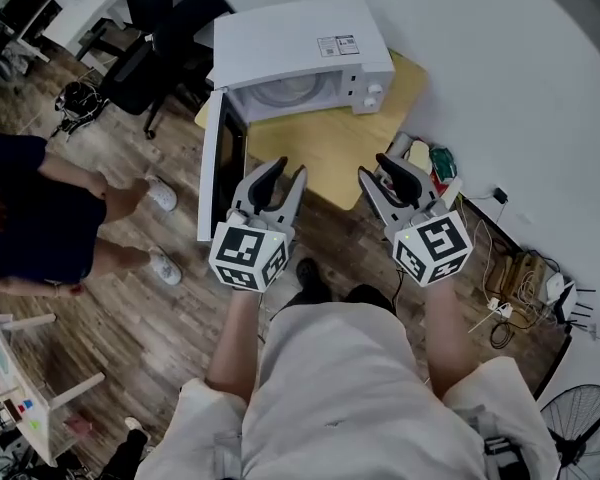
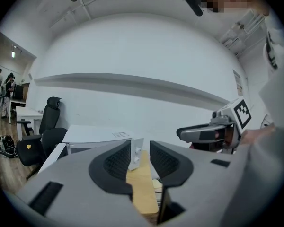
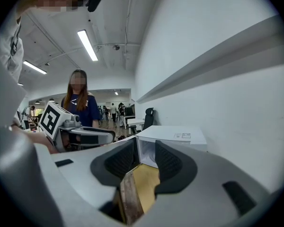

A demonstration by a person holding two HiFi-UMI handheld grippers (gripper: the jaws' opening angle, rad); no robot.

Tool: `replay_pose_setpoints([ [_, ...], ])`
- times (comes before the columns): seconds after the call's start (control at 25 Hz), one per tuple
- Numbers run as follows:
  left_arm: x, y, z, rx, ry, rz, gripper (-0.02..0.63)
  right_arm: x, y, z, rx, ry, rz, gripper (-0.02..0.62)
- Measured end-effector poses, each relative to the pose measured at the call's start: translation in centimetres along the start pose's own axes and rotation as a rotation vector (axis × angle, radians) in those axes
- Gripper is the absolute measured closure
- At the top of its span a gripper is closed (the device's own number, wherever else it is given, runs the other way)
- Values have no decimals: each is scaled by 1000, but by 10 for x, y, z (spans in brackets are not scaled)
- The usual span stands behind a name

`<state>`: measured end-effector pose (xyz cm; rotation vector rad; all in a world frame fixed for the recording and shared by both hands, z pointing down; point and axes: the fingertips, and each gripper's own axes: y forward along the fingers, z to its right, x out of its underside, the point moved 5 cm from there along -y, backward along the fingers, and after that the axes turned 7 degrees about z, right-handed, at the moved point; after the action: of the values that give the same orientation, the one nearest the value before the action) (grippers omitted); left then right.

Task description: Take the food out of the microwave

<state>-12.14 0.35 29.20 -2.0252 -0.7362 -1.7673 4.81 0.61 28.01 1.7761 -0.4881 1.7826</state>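
Observation:
A white microwave (image 1: 300, 38) stands on a small wooden table (image 1: 330, 148), its door (image 1: 220, 168) swung open to the left. Inside the cavity I see a pale round plate (image 1: 290, 90); what lies on it I cannot make out. My left gripper (image 1: 288, 173) hovers before the door's edge, jaws slightly apart with nothing between them. My right gripper (image 1: 377, 168) hangs over the table's near right corner, open and empty. In the left gripper view the microwave (image 2: 94, 134) sits ahead beyond my left gripper (image 2: 140, 157). In the right gripper view the microwave (image 3: 170, 136) lies past my right gripper (image 3: 144, 157).
A person (image 1: 40, 218) stands on the wooden floor at the left. Black office chairs (image 1: 150, 28) are behind the microwave's left side. Bottles and clutter (image 1: 430, 163) sit right of the table, with cables (image 1: 520, 278) and a fan (image 1: 580, 428) along the white wall.

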Motion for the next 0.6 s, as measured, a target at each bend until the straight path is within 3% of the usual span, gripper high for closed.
replay_pose_setpoints([
  [0.36,22,31,-28,27,-20,-46,464,15,25,16,39,19,-25,424],
  [0.6,47,56,-43,4,-48,-98,437,31,41,31,22,44,-64,417],
])
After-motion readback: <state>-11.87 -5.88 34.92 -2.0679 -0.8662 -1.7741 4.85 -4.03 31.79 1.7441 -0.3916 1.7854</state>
